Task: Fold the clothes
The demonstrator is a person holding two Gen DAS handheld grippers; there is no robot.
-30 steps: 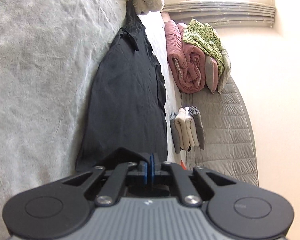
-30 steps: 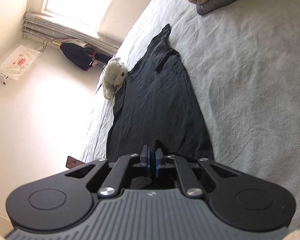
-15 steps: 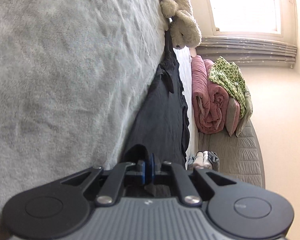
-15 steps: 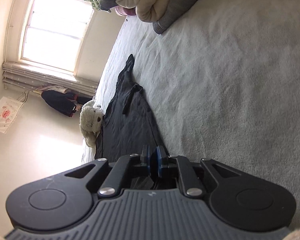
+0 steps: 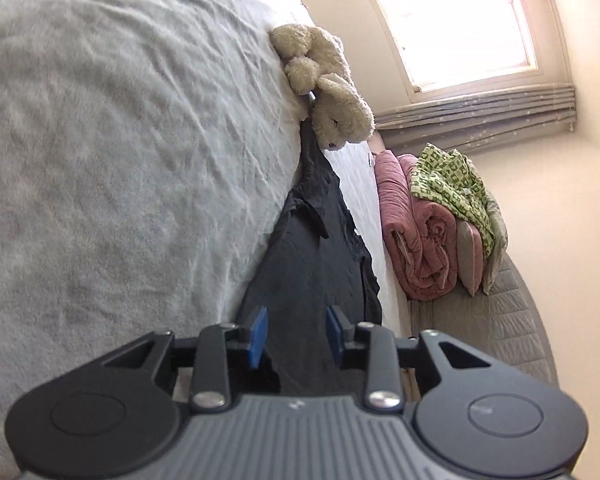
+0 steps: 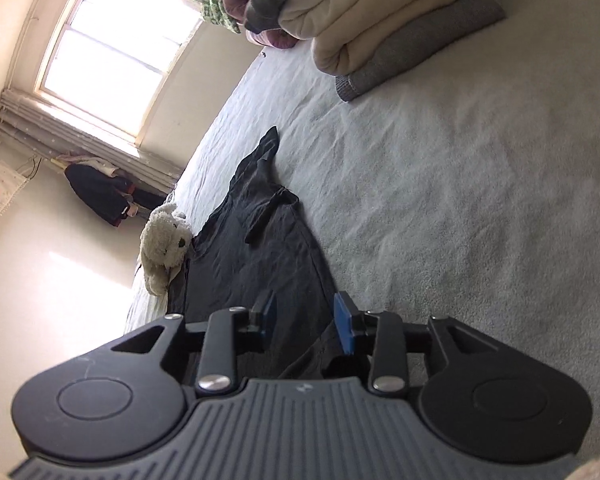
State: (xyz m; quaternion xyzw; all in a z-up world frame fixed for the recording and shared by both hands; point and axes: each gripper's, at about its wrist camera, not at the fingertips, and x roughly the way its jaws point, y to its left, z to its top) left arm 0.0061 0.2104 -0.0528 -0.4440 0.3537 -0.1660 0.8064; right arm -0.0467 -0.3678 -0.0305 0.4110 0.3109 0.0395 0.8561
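- The left tool (image 5: 296,336) has just been opening. Its two blue pads (image 5: 258,336) stand apart, and nothing is pinched between them.
- The dark shirt (image 5: 312,276) shows in the gap between those pads, but the pads do not press on it.
- The right tool (image 6: 306,326) has just been opening too. Its blue pads (image 6: 344,328) are apart and hold nothing.
- A raised fold of the dark shirt (image 6: 268,264) sits low by the right pad of the right tool, not squeezed.
- The shirt lies spread out flat on the bed (image 5: 120,160), on the pale grey cover (image 6: 460,220). Its sleeves point away from the tools.
- A cream soft toy (image 5: 328,84) lies at the bed's edge, right by the far end of the shirt (image 6: 162,248).
- A stack of folded clothes (image 6: 380,28) sits on the bed, well apart from the shirt.
- A rolled pink blanket (image 5: 424,236) and a green patterned cloth (image 5: 452,184) lie beside the bed.
- A bright window (image 6: 112,52) is on the far wall.
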